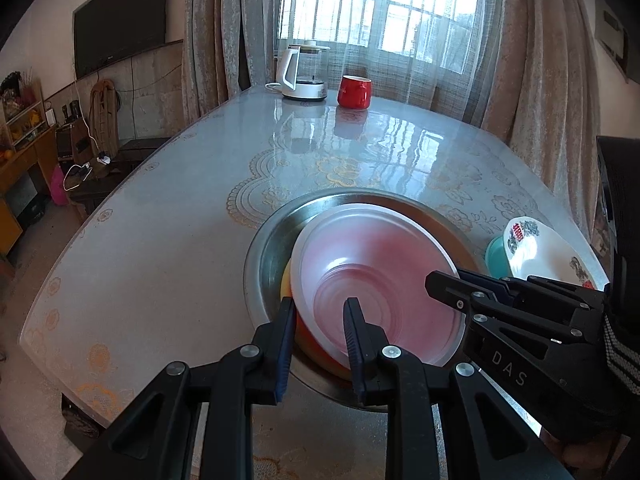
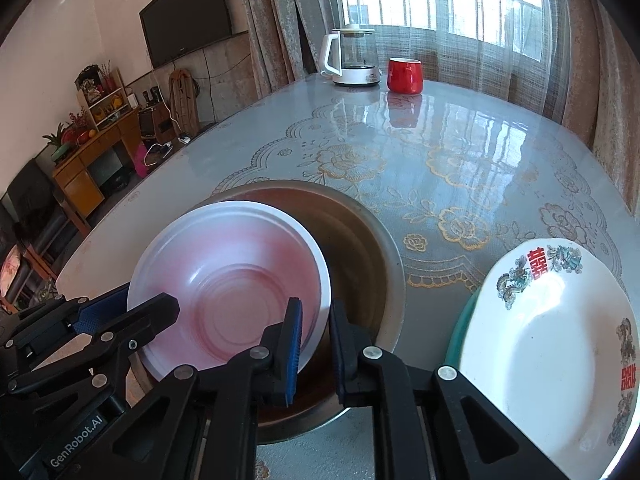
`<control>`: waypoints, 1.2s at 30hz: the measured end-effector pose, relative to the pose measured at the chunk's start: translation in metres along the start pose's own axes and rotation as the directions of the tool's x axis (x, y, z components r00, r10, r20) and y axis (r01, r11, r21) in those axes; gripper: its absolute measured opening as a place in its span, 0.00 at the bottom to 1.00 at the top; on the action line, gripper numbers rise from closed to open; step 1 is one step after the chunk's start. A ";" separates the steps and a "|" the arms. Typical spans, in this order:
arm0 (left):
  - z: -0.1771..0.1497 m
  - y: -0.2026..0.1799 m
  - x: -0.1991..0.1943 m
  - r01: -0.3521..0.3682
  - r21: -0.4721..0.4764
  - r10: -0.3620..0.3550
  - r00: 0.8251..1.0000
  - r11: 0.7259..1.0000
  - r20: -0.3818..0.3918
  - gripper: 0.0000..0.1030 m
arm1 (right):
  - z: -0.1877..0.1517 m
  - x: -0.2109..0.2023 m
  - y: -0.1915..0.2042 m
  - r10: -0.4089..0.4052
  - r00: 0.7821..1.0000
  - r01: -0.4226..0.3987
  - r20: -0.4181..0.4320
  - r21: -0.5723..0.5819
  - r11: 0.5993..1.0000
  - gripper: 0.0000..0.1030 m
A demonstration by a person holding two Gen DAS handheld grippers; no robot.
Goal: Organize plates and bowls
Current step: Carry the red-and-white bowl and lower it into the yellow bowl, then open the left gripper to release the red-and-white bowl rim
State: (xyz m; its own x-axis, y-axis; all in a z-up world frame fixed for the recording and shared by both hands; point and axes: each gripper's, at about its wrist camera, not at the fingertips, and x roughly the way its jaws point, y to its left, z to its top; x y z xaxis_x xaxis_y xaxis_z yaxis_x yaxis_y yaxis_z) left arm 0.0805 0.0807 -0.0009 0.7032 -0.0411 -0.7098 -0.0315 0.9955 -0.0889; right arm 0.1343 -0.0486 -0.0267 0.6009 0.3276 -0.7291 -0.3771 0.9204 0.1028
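A white bowl (image 1: 380,264) (image 2: 232,264) with a pink-tinted inside sits tilted in a large steel basin (image 1: 264,256) (image 2: 384,248) on the table. My left gripper (image 1: 320,316) is shut across its near-left rim, one finger inside the bowl and one outside. An orange dish (image 1: 308,336) shows just under that rim. My right gripper (image 2: 315,320) is shut on the bowl's right rim, also one finger inside and one outside. Each gripper shows in the other's view: the right gripper (image 1: 444,280) and the left gripper (image 2: 132,308).
A white plate with red and green decoration (image 2: 552,340) (image 1: 536,248) rests on a teal bowl (image 2: 460,328) (image 1: 496,256) right of the basin. A glass kettle (image 1: 302,74) and a red mug (image 1: 354,92) stand at the table's far edge by the window.
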 end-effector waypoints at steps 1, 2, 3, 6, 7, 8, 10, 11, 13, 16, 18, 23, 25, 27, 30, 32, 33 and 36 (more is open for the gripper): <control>0.000 0.000 0.000 0.001 -0.002 -0.001 1.000 1.000 -0.002 0.24 | 0.001 0.001 0.000 -0.003 1.000 0.003 0.000 -0.005 1.000 0.12; 0.001 0.000 0.001 0.003 -0.005 -0.003 1.000 1.000 -0.004 0.24 | 0.002 0.001 0.001 -0.007 1.000 0.007 0.001 -0.009 1.000 0.12; 0.001 0.000 0.002 0.002 -0.005 -0.002 1.000 1.000 -0.005 0.24 | 0.003 0.002 0.001 -0.011 1.000 0.011 0.000 -0.012 1.000 0.11; 0.002 -0.001 0.004 -0.007 -0.002 0.007 1.000 1.000 -0.006 0.25 | 0.005 0.004 0.001 -0.015 1.000 0.015 0.005 -0.014 1.000 0.10; 0.003 -0.001 0.005 -0.009 -0.001 0.009 1.000 1.000 -0.008 0.25 | 0.006 0.005 0.001 -0.015 1.000 0.015 0.006 -0.013 1.000 0.10; 0.003 -0.002 0.005 -0.013 0.000 0.013 1.000 1.000 -0.009 0.26 | 0.007 0.006 0.000 -0.016 1.000 0.016 0.008 -0.011 1.000 0.09; 0.005 -0.002 0.007 -0.020 0.004 0.020 1.000 1.000 -0.010 0.26 | 0.009 0.008 -0.001 -0.018 1.000 0.018 0.010 -0.004 1.000 0.08; 0.005 -0.003 0.008 -0.023 0.004 0.024 1.000 1.000 -0.009 0.26 | 0.010 0.009 -0.002 -0.016 1.000 0.016 0.011 -0.002 1.000 0.08; 0.006 -0.003 0.010 -0.029 0.004 0.029 1.000 1.000 -0.010 0.26 | 0.012 0.010 -0.001 -0.021 1.000 0.021 0.013 -0.007 1.000 0.08; 0.006 -0.004 0.012 -0.043 0.003 0.043 0.999 0.999 -0.011 0.26 | 0.013 0.011 0.000 -0.028 0.999 0.028 0.018 -0.013 1.000 0.08; 0.006 -0.004 0.013 -0.046 0.001 0.046 0.999 0.999 -0.012 0.26 | 0.012 0.011 0.000 -0.024 0.999 0.025 0.020 -0.008 1.000 0.08; 0.005 -0.008 0.014 -0.055 0.013 0.055 0.998 0.998 0.002 0.30 | 0.010 0.012 -0.006 0.000 1.000 0.000 0.017 0.025 1.000 0.10; 0.005 -0.007 0.012 -0.031 -0.003 0.031 0.999 1.000 0.011 0.36 | 0.009 0.011 -0.008 0.011 1.000 -0.012 0.026 0.039 0.999 0.11; 0.006 -0.004 0.007 -0.030 -0.019 0.031 0.999 0.999 0.044 0.43 | 0.008 0.007 -0.009 0.031 0.999 -0.033 0.039 0.053 0.998 0.18; 0.008 0.000 -0.005 -0.031 -0.040 0.035 0.994 0.999 0.107 0.57 | 0.006 -0.003 -0.010 0.046 0.996 -0.051 0.076 0.062 0.997 0.19; 0.009 0.004 -0.010 -0.036 -0.054 0.042 0.990 0.998 0.132 0.57 | 0.005 -0.009 -0.010 0.050 0.994 -0.056 0.093 0.061 0.997 0.19; 0.009 0.005 -0.012 -0.045 -0.053 0.052 0.989 0.998 0.137 0.57 | 0.004 -0.012 -0.010 0.048 0.994 -0.054 0.099 0.062 0.997 0.19; 0.007 0.006 -0.016 -0.089 -0.037 0.094 0.983 0.995 0.159 0.57 | 0.000 -0.021 -0.010 0.056 0.991 -0.064 0.122 0.060 0.996 0.20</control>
State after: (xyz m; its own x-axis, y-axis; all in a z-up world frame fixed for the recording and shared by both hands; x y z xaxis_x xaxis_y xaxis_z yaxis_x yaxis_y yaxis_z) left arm 0.0741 0.0876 0.0149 0.8009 0.0664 -0.5952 -0.1204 0.9914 -0.0514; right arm 0.1253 -0.0650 -0.0119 0.6605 0.4023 -0.6340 -0.3718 0.9088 0.1894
